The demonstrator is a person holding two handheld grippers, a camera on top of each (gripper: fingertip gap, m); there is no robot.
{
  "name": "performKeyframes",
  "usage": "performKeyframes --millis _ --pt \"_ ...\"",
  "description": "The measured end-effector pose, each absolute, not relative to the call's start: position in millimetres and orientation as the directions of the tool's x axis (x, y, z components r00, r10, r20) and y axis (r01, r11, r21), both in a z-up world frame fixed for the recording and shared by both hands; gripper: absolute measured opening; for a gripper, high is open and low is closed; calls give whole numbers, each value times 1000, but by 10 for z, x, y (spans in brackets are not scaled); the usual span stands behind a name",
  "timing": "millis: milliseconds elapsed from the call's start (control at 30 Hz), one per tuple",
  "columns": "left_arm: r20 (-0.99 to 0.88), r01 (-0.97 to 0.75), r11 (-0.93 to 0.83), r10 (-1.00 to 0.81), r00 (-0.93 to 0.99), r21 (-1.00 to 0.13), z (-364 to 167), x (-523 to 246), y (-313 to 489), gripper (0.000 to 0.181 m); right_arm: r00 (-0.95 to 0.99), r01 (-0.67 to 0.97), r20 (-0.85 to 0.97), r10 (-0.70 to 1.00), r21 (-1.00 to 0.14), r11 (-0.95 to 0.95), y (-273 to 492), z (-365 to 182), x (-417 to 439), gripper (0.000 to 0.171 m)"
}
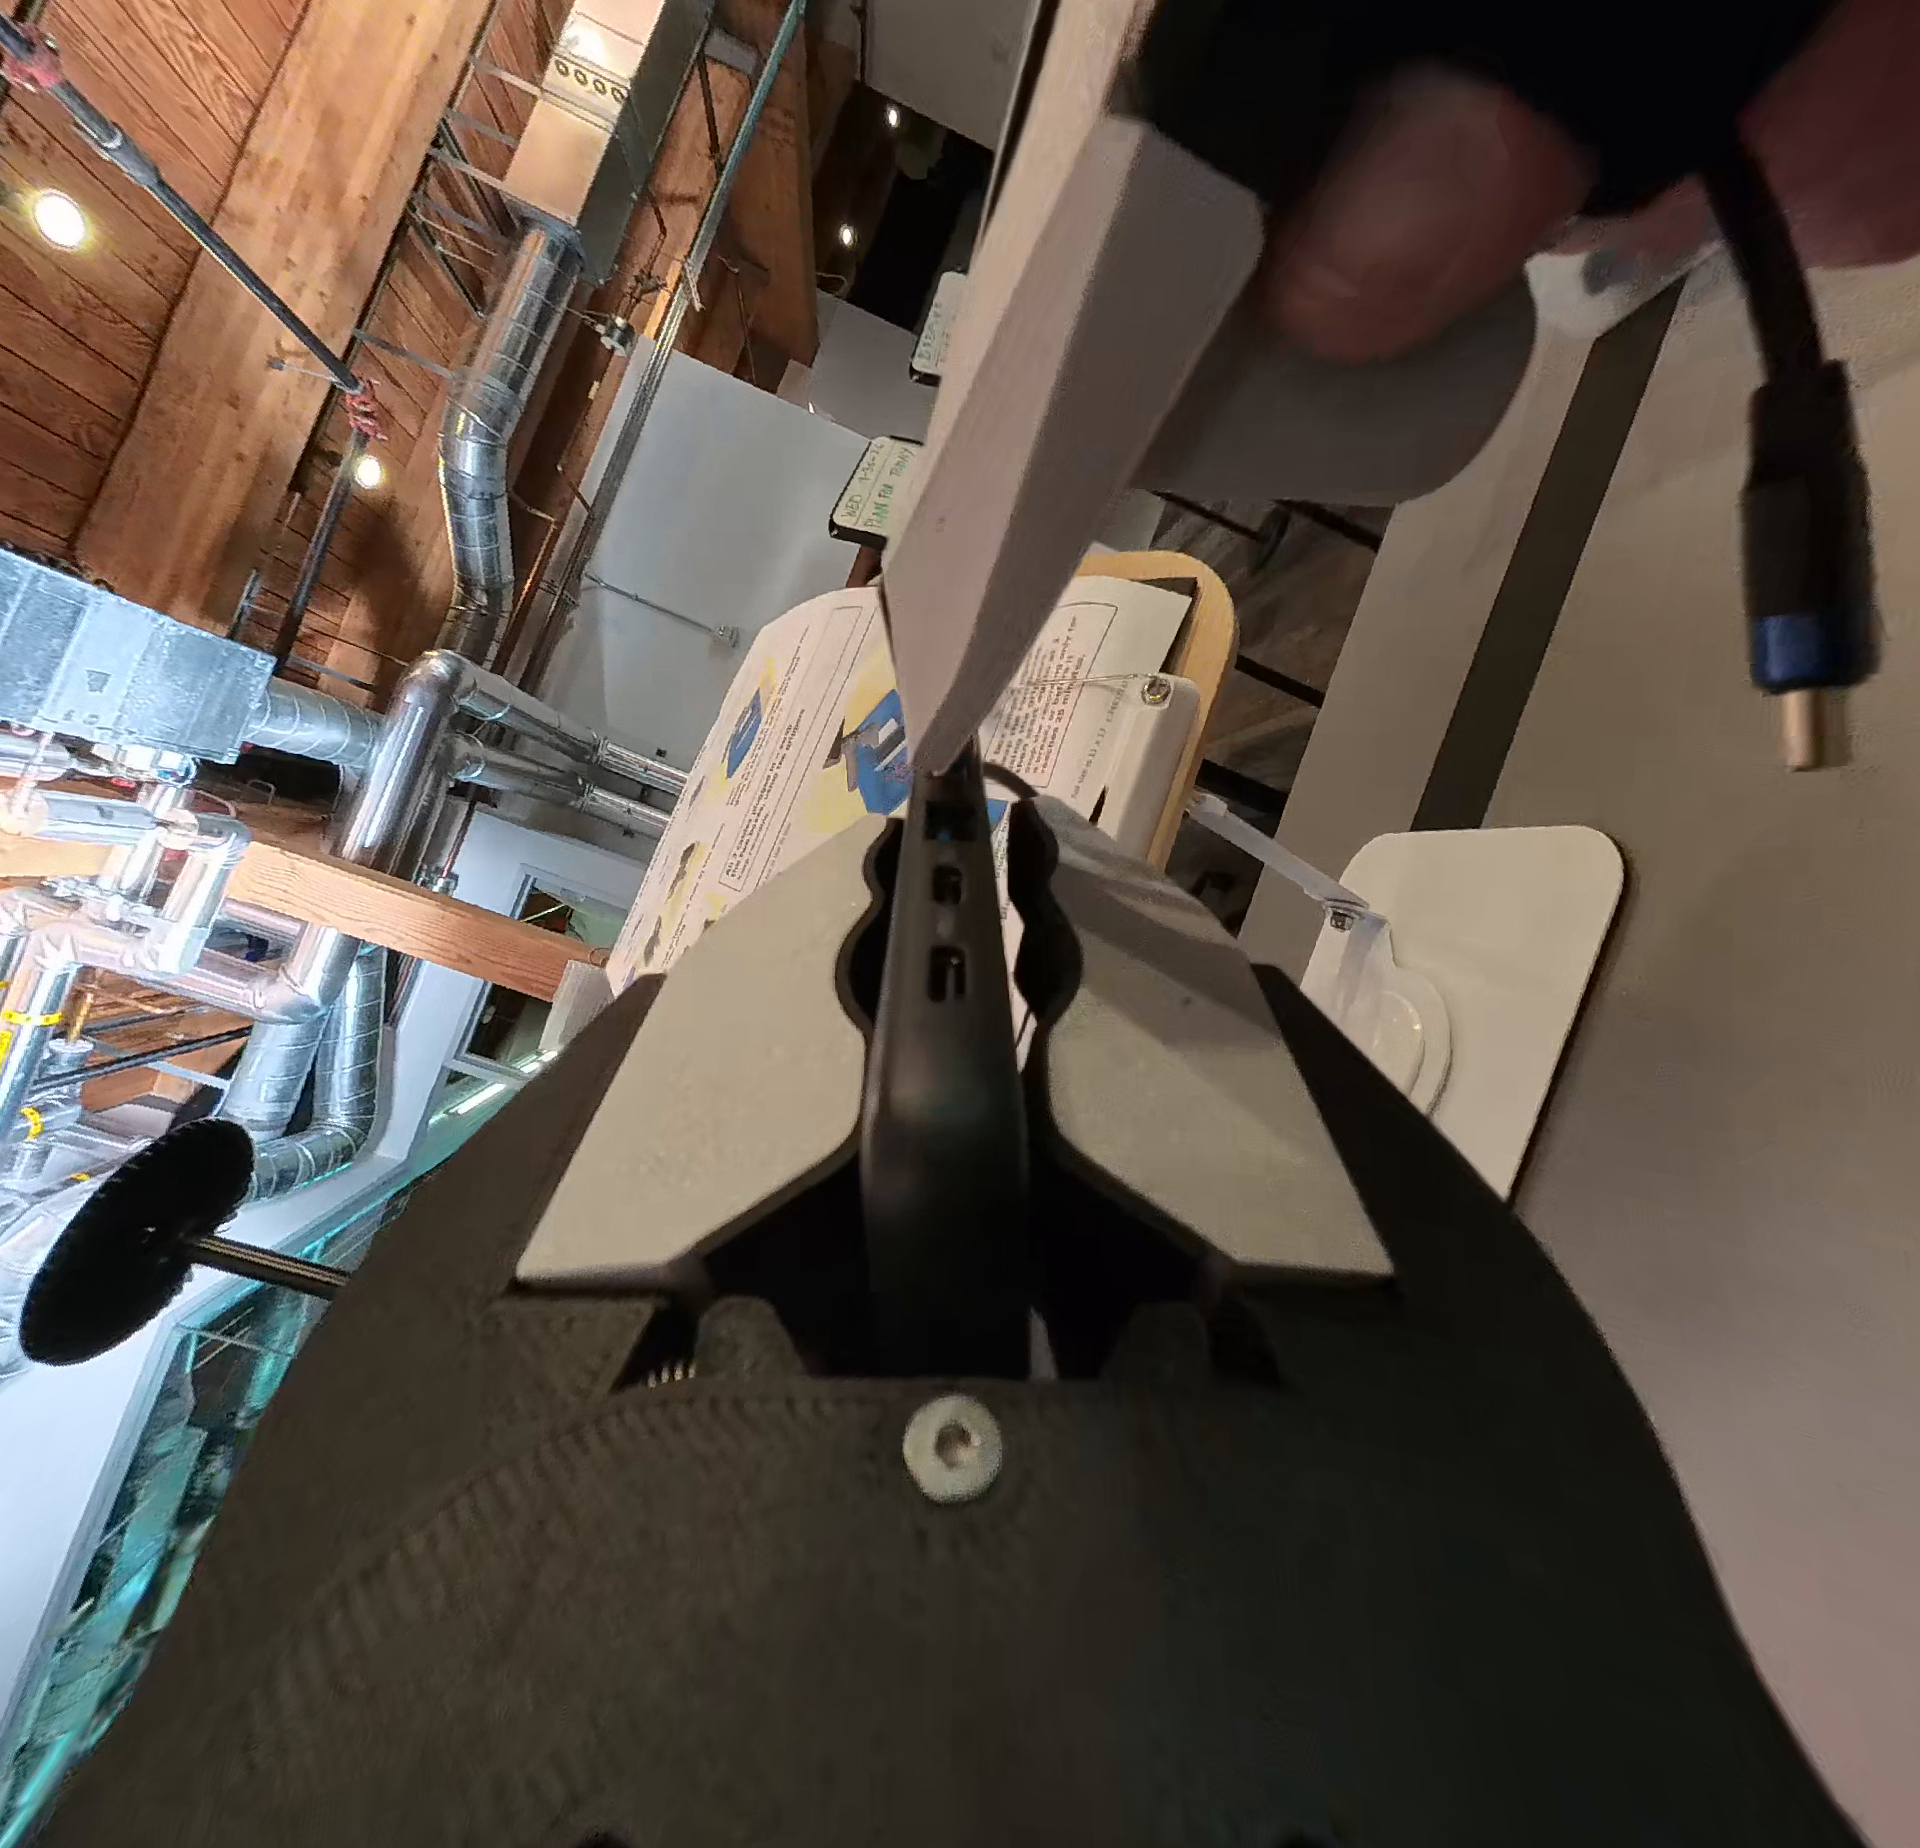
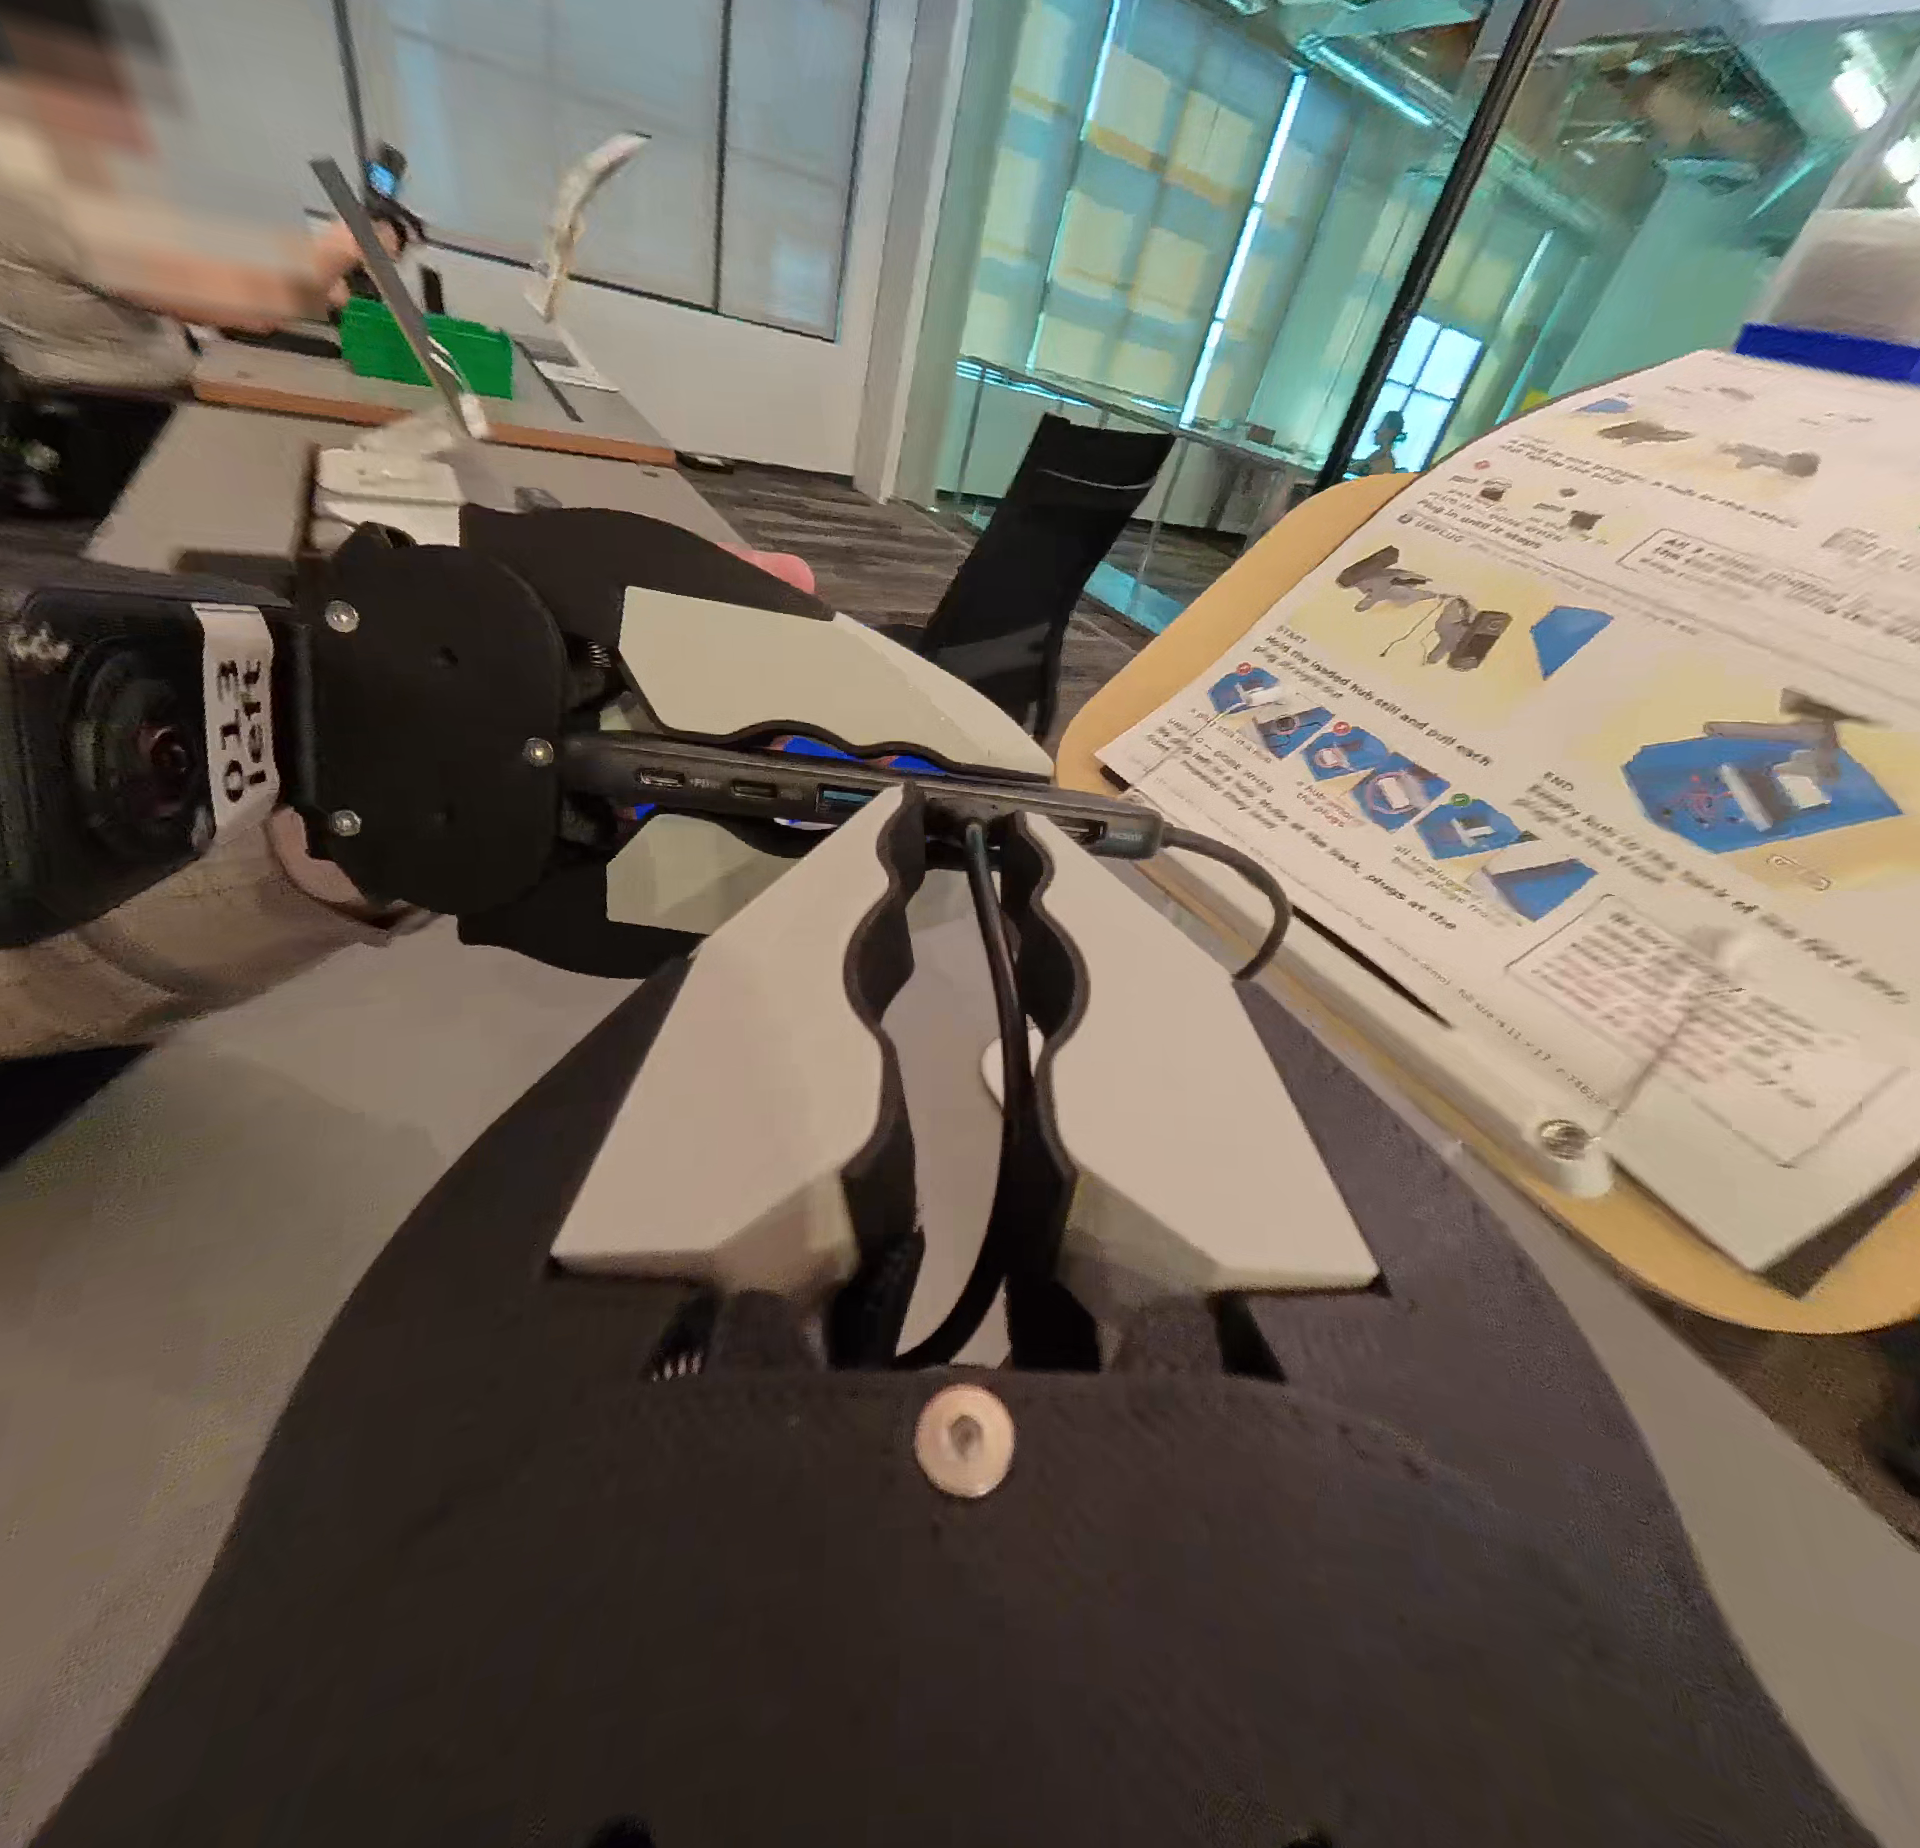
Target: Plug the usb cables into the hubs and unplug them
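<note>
The left gripper was clamped on the slim black hub, held edge-on with its long axis running crosswise to the right gripper. The right fingers were pinched narrow around a black cable right at the hub's port edge, whether seated or not couldn't be told. A spare plug dangled off to the side.

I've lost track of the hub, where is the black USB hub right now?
The black USB hub is clamped in the left gripper, held above the grey table. In the right wrist view it sits left of the instruction sheet, with the right gripper at its port edge.
</note>
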State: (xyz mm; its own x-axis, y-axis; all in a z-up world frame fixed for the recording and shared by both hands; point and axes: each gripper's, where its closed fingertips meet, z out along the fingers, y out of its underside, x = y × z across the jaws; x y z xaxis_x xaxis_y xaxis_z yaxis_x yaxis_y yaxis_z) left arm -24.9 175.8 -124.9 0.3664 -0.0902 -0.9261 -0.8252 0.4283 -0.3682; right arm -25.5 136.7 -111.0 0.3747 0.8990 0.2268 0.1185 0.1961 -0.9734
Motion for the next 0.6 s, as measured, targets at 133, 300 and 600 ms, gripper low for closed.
performKeyframes --millis 133,300,600 --pt "-934 -854 384 -68 352 -350 -1258 -342 1813 19 175 -131 -119 977 -987 -97 1348 -941 -101 11" --pt "-912 -819 413 -86 401 -399 -1182 -313 1766 19 235 -65 -14 972 -998 2 1366 -961 -7 12" --pt "-916 -831 390 -112 385 -396 -1231 -408 1830 19 513 223 212 832 -969 109 1598 -653 1460 13"
